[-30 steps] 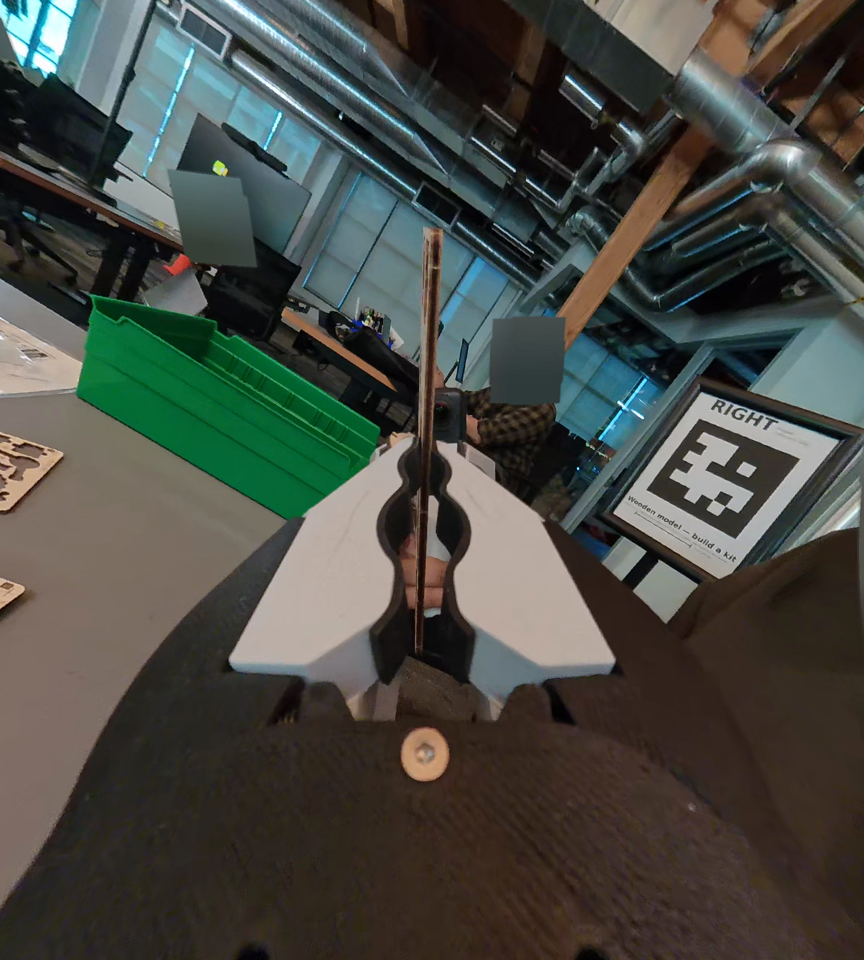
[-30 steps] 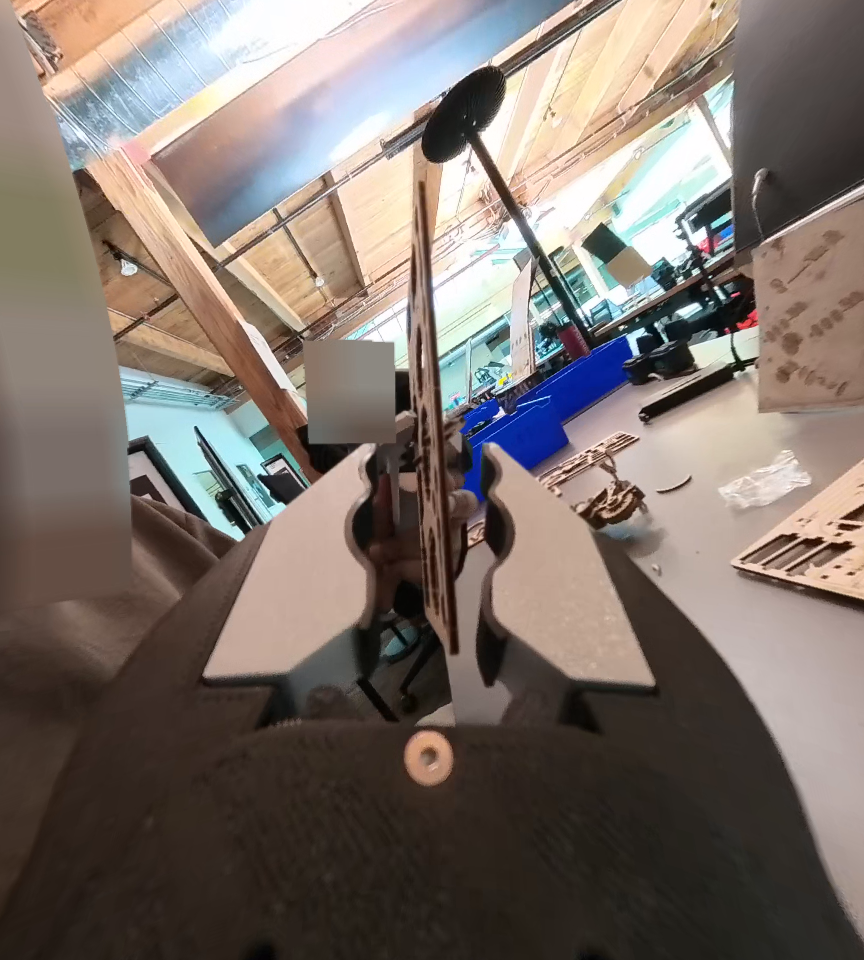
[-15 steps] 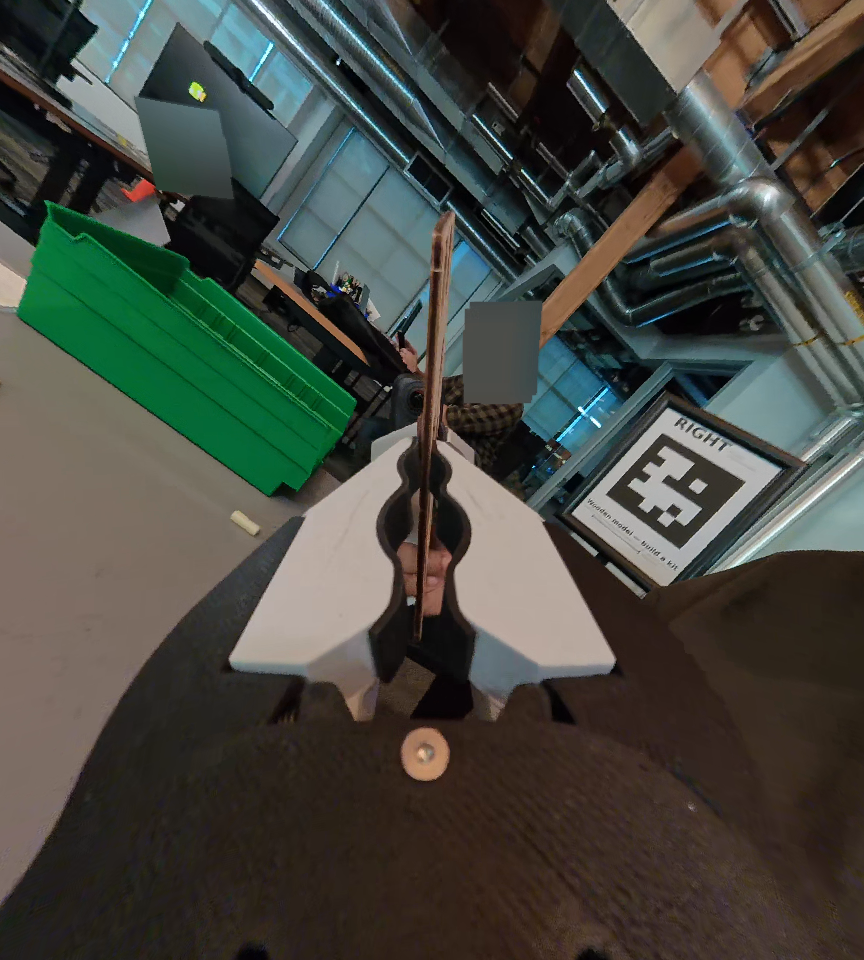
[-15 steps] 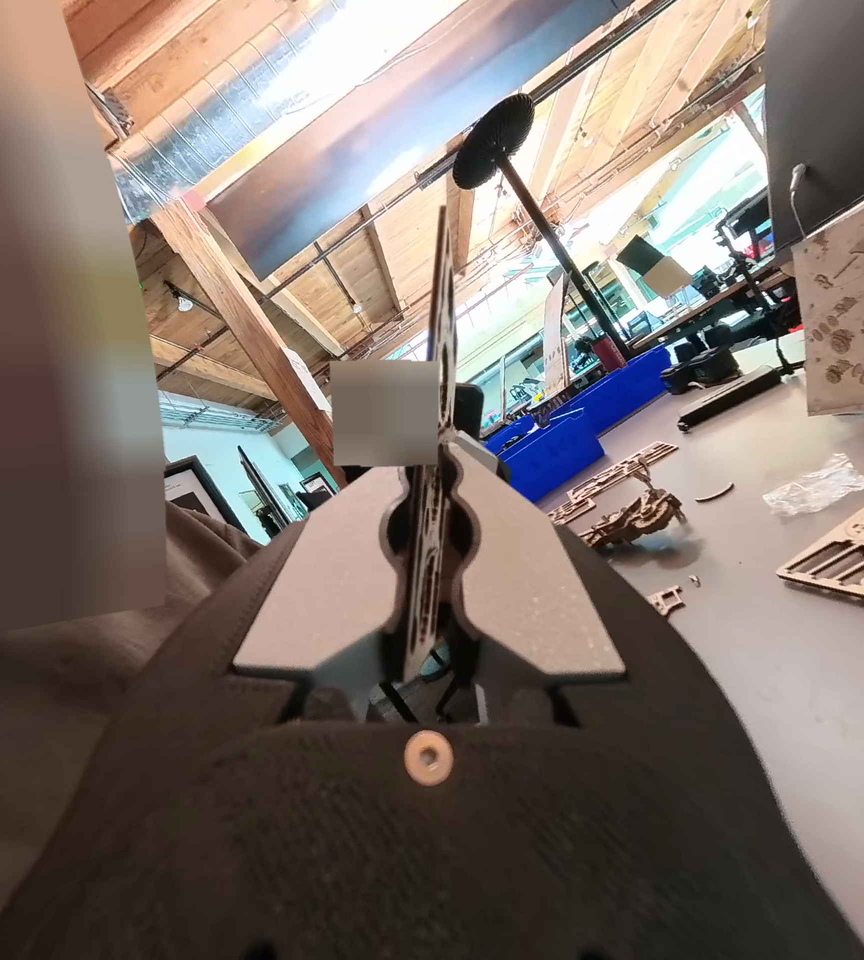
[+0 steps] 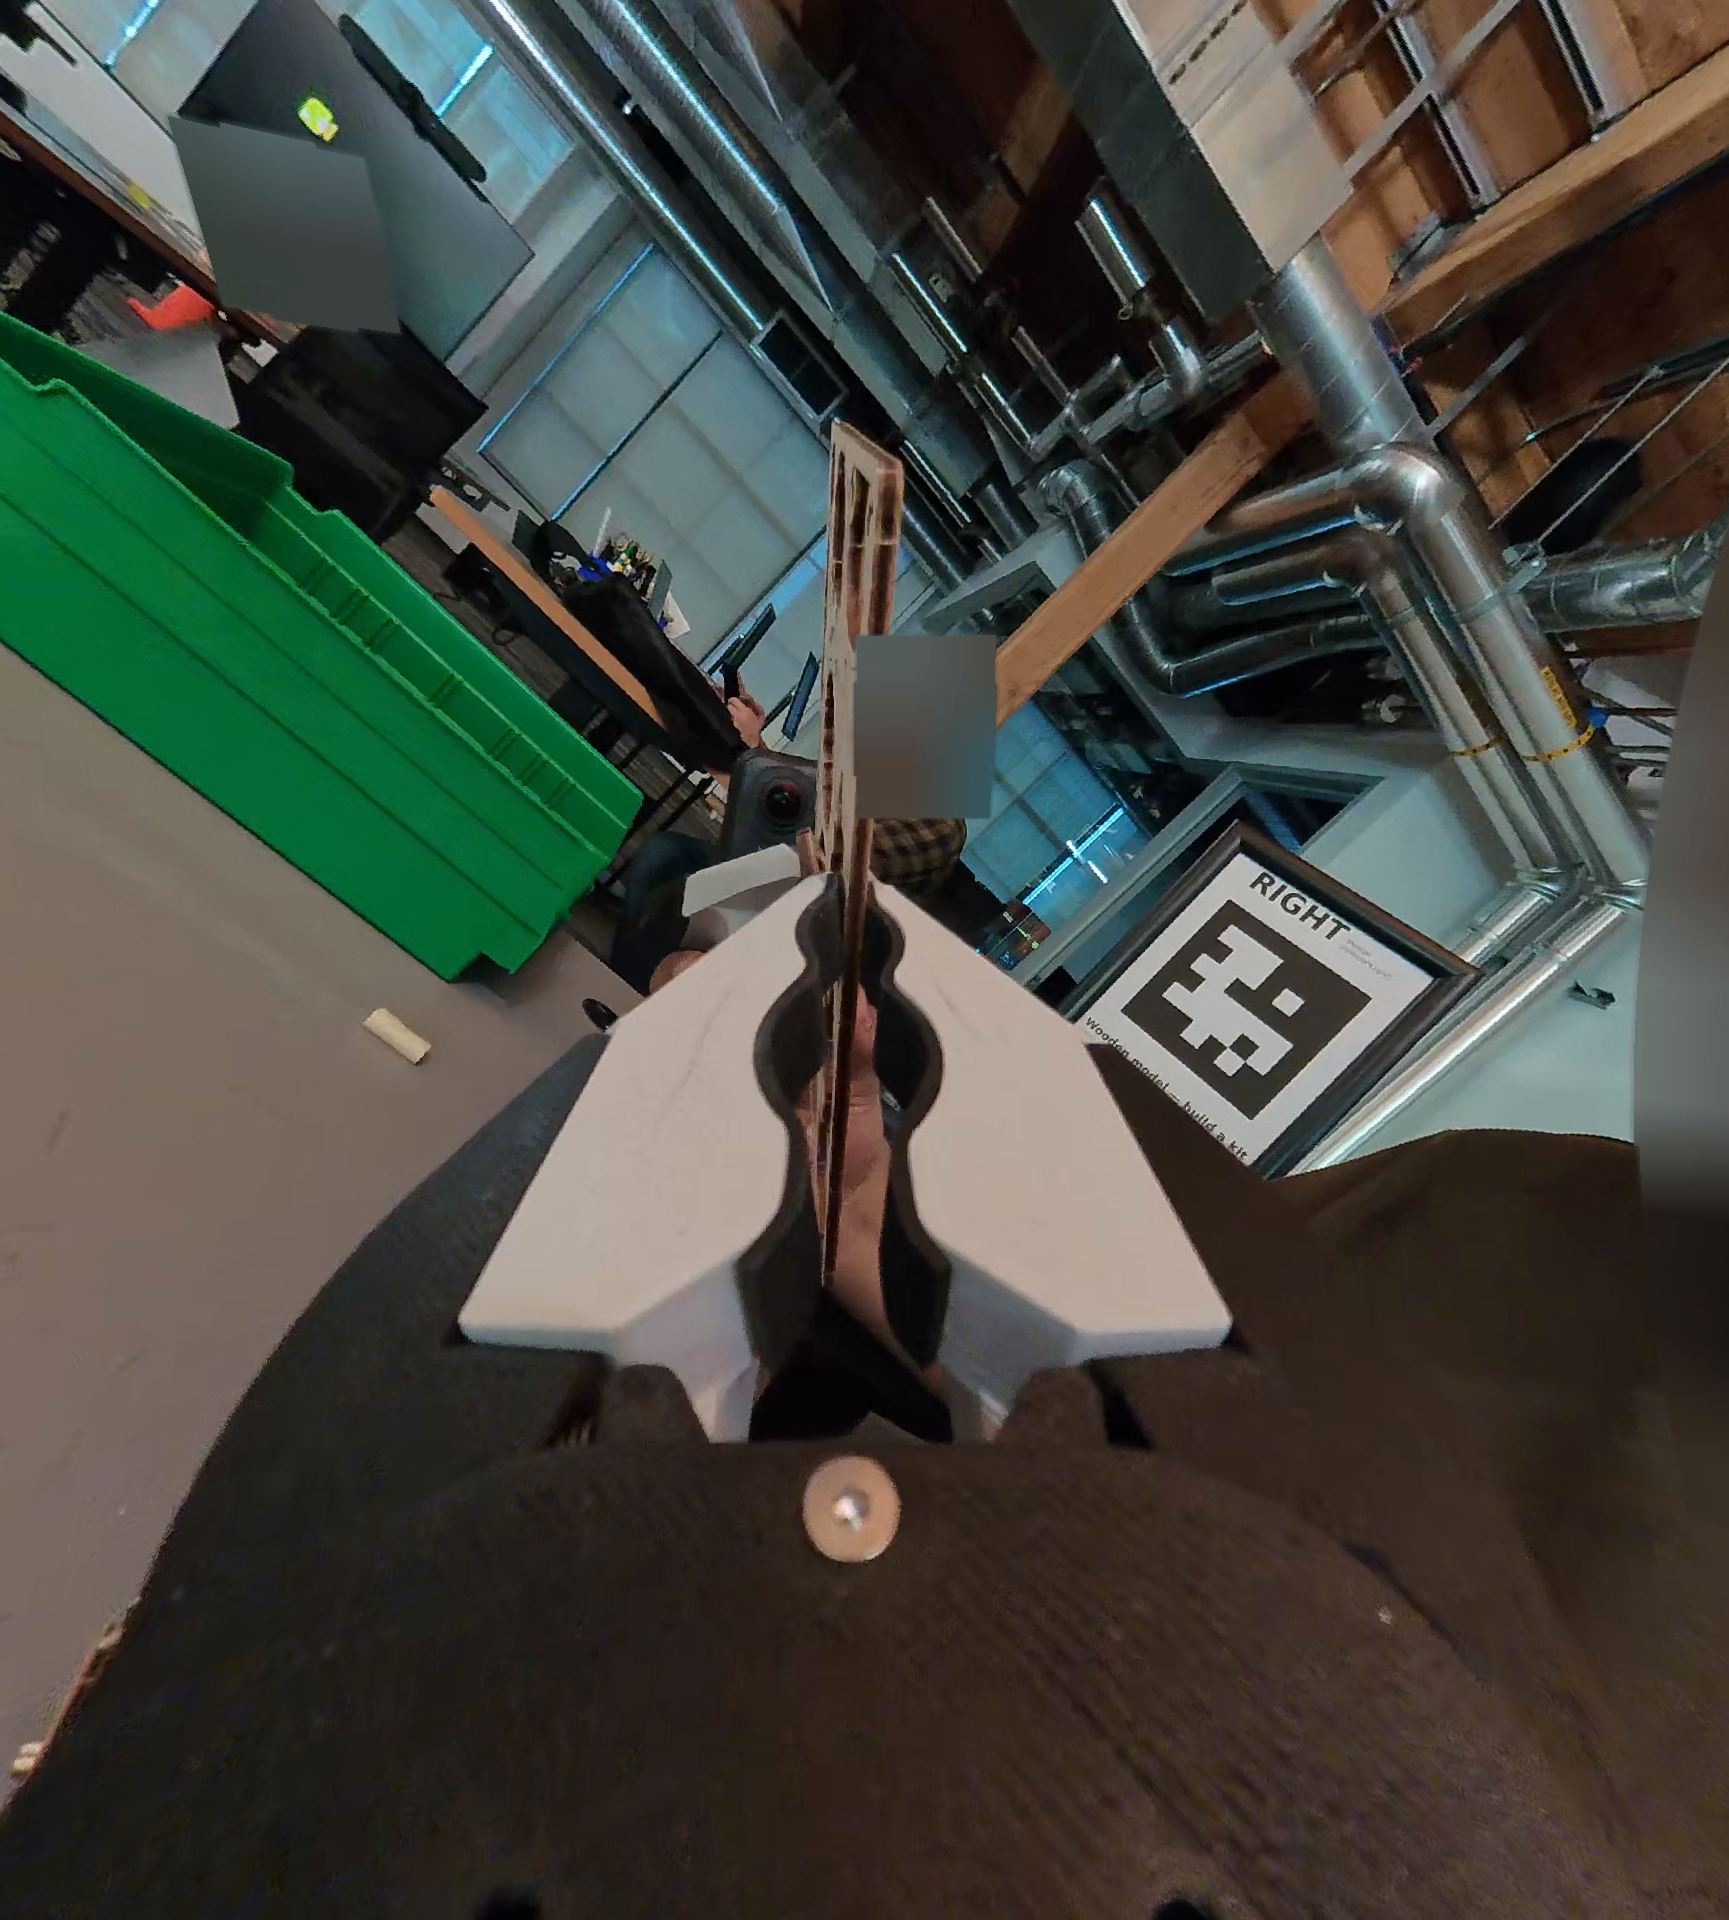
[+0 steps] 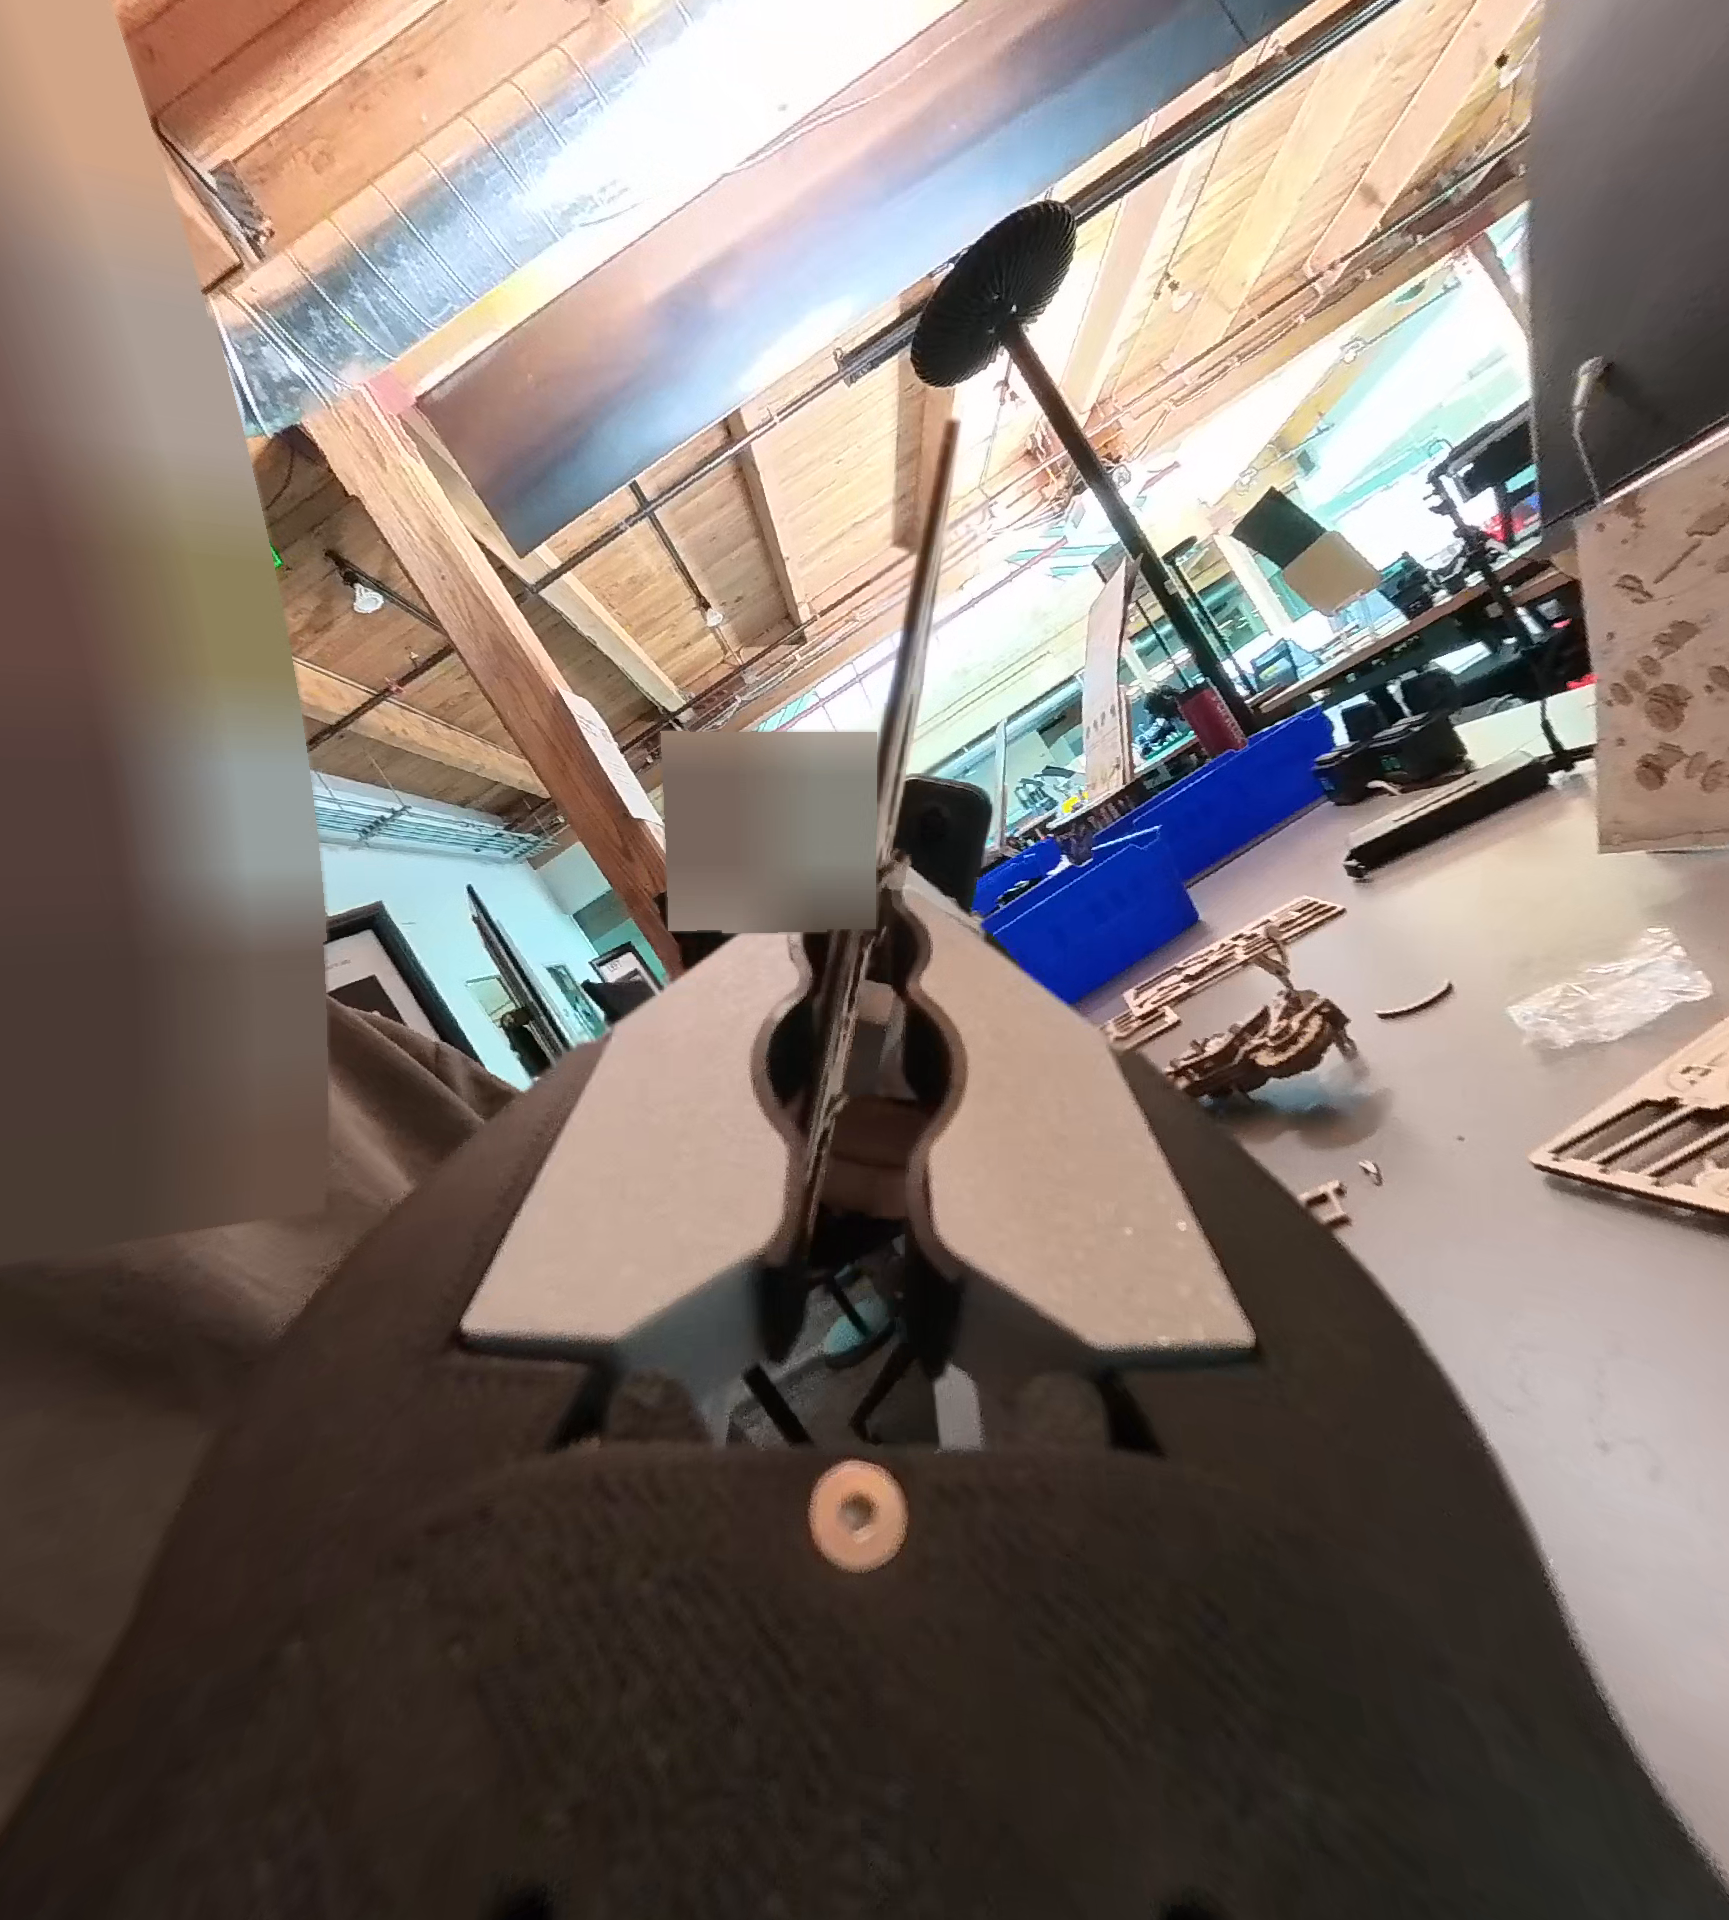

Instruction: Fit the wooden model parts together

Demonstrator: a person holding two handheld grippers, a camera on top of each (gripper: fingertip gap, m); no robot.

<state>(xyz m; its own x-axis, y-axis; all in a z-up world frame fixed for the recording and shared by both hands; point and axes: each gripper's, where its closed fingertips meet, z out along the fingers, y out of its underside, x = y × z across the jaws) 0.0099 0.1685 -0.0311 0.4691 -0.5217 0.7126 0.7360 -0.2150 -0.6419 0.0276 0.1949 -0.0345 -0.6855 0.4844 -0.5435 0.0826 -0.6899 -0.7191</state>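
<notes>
My left gripper (image 5: pixel 844 899) is shut on a thin wooden parts sheet (image 5: pixel 860 582) that stands edge-on and rises well above the white fingers (image 5: pixel 652 1153). My right gripper (image 6: pixel 886 904) is shut on a thin wooden sheet (image 6: pixel 922 582), also edge-on and leaning slightly right. Each view shows the other gripper's black camera just beyond the sheet, in the left wrist view (image 5: pixel 772 800) and in the right wrist view (image 6: pixel 943 831). A partly built wooden model (image 6: pixel 1265 1049) sits on the grey table to the right.
A green bin (image 5: pixel 268 675) and a small cream peg (image 5: pixel 398 1036) are on the table to the left. A framed marker sign (image 5: pixel 1244 1008) stands on the right. Blue bins (image 6: pixel 1099 914), a cut-out sheet (image 6: pixel 1701 1132), plastic wrap (image 6: pixel 1608 982) and a wooden disc (image 6: pixel 1411 1003) lie on the right.
My right gripper's fingers closed onto the wooden sheet, which stood loose between them a second ago. The left view swung right; the flat sheets on the table left its view.
</notes>
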